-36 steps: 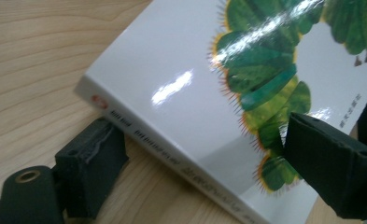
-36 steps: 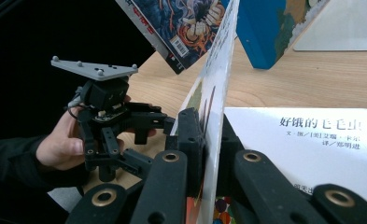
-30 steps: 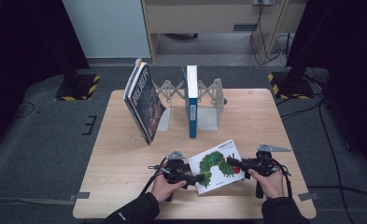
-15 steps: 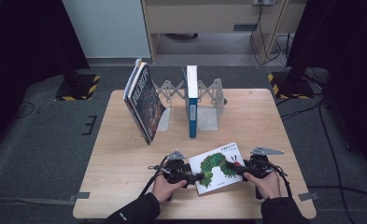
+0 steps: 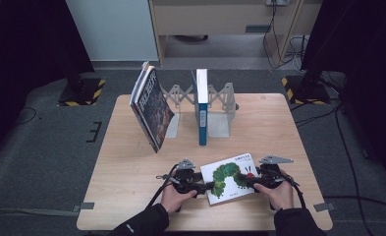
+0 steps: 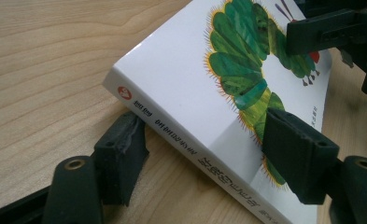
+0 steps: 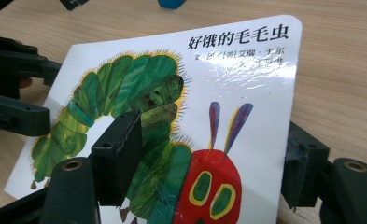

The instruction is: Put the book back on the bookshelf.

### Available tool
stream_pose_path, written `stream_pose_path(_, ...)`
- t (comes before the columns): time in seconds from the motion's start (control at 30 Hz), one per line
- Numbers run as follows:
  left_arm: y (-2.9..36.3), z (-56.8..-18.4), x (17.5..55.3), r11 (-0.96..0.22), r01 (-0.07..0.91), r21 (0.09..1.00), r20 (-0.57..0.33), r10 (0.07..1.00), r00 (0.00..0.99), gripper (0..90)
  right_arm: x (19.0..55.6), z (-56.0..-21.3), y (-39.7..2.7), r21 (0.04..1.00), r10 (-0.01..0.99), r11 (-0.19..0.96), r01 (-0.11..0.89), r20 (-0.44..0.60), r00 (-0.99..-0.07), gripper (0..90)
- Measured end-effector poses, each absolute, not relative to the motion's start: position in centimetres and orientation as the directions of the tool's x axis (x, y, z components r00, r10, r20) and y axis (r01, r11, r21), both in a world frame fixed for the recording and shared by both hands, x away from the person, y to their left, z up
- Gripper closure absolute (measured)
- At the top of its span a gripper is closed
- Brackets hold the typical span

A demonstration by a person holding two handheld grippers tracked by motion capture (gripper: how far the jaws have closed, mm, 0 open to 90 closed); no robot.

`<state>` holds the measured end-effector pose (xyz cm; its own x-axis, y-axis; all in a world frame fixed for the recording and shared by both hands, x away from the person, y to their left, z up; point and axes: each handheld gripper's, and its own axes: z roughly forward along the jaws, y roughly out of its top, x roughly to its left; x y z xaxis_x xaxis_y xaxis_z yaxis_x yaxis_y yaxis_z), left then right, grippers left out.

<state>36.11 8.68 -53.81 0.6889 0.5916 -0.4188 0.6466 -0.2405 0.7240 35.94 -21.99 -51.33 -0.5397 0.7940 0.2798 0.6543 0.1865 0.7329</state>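
Caterpillar book [image 5: 229,177] lies flat on the bench [image 5: 131,172] near its front edge, between left gripper [image 5: 204,186] and right gripper [image 5: 246,179]. Left jaws, just closing, straddle its spine loosely; right jaws, just opening, are released around its far edge.

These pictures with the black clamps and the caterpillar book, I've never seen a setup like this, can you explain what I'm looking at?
A person sits at a wooden table with a hand-held tool in each hand, each ending in two black jaws.

The wide picture comes from a camera overhead. The two close-ups come from cameras riding on the tools.

Near the person lies a caterpillar picture book. The left gripper straddles its spine edge; the right gripper straddles the opposite edge. The left jaws have just been closing and the right opening, and neither pair visibly presses the book.

Farther back stands a metal rack holding an upright blue book, with a dark book leaning beside it.
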Motion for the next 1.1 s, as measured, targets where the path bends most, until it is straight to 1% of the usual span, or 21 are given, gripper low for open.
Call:
stream_pose_path(0.13,8.71,-53.81,36.12,-0.238,0.648,0.723,-0.418,0.596,0.686,32.9,35.99,-51.58,-22.29,0.732,0.803,0.182,0.656,0.275,-0.529,29.8)
stream_pose_path(0.4,8.85,-53.81,36.34,-0.231,0.661,0.714,-0.441,0.585,0.68,32.1,35.97,-51.96,-22.15,0.736,0.808,0.161,0.657,0.284,-0.516,28.4)
stream_pose_path(0.47,8.85,-53.84,36.4,-0.224,0.665,0.712,-0.452,0.579,0.679,30.7,35.9,-52.02,-22.11,0.736,0.806,0.152,0.66,0.295,-0.514,28.5)
stream_pose_path(0.6,8.88,-53.86,36.46,-0.216,0.674,0.706,-0.469,0.57,0.675,27.1,35.82,-52.05,-21.93,0.733,0.788,0.137,0.667,0.327,-0.522,28.7)
stream_pose_path(0.77,8.95,-53.9,36.5,-0.214,0.675,0.706,-0.475,0.564,0.675,26.7,35.83,-52.02,-21.85,0.739,0.781,0.144,0.658,0.324,-0.534,28.7)
stream_pose_path(0.97,8.95,-53.92,36.5,-0.214,0.675,0.706,-0.479,0.558,0.678,24.2,35.87,-51.89,-21.45,0.751,0.763,0.158,0.642,0.32,-0.562,28.8)
stream_pose_path(1.1,9.0,-53.97,36.37,-0.215,0.667,0.713,-0.467,0.564,0.681,25.5,35.77,-51.79,-21.42,0.752,0.763,0.167,0.638,0.311,-0.566,30.1)
